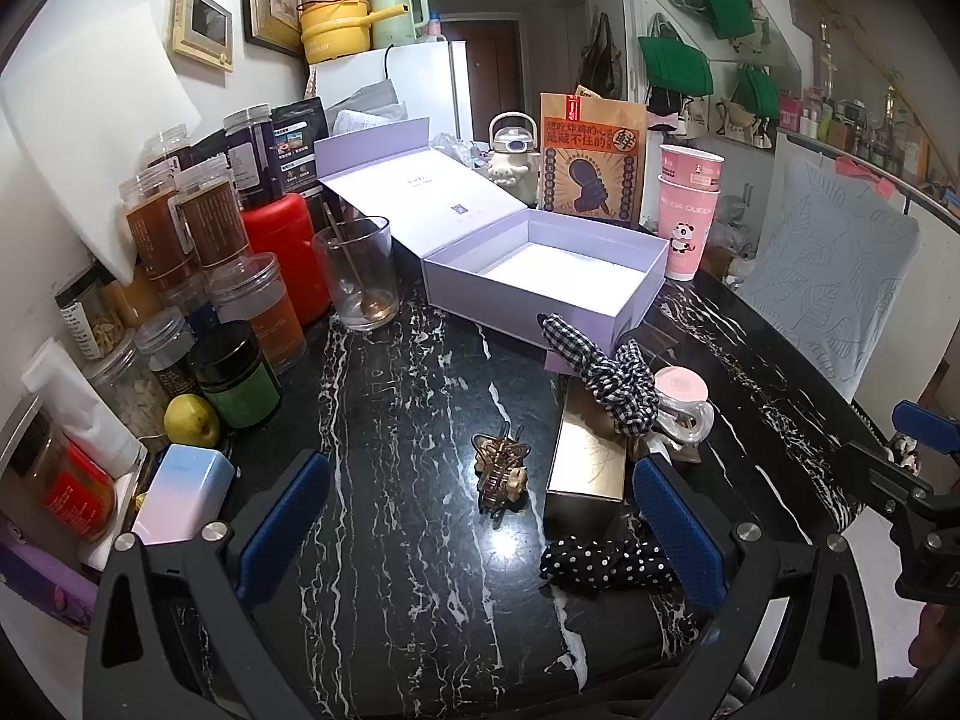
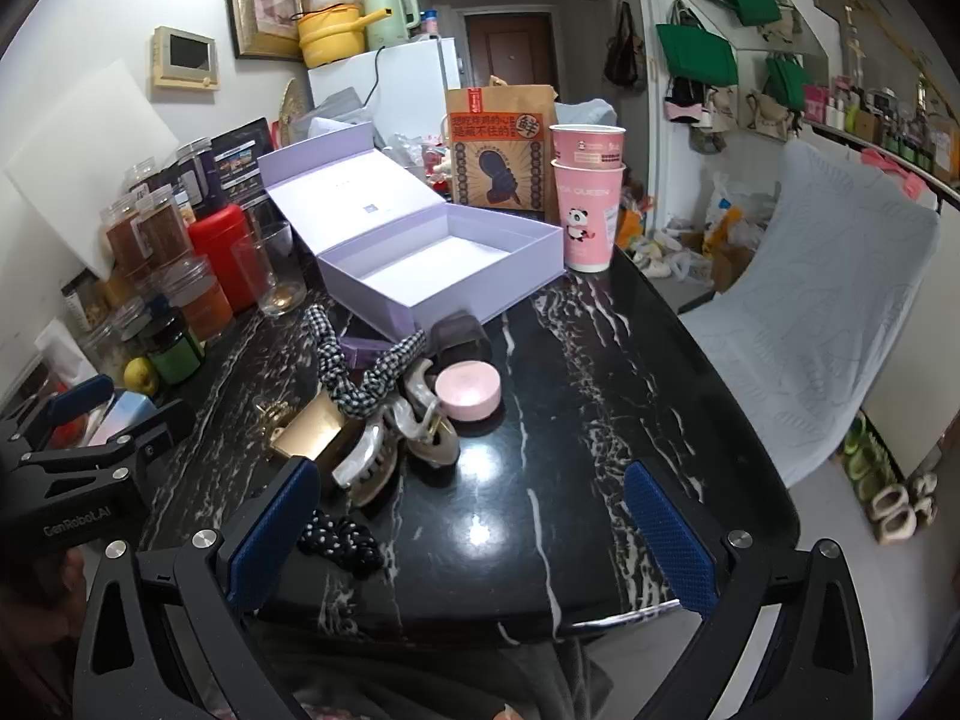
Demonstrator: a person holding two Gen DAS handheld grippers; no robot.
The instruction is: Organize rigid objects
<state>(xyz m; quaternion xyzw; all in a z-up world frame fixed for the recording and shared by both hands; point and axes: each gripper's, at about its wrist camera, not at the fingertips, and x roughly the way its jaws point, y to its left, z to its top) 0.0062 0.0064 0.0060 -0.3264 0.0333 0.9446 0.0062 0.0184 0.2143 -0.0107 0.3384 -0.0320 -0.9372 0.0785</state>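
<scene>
Glossy black marble table (image 1: 420,372), matt lilac card box (image 1: 540,276), shiny gold metal box (image 1: 591,450), gingham cloth scrunchie (image 1: 612,372)

Both tools share one build. The left gripper (image 1: 480,531) has a matte black frame with triangular cut-outs in each arm, round silver screws (image 1: 215,531) at the joints, and long blue pads (image 1: 282,525) with a fine knurled texture lining the inner faces of its jaws. The right gripper (image 2: 471,531) matches it: black arms, silver screws (image 2: 739,539), blue textured pads (image 2: 671,537). White lettering reading GenRobot.AI (image 2: 77,521) marks the left tool's black body.
</scene>
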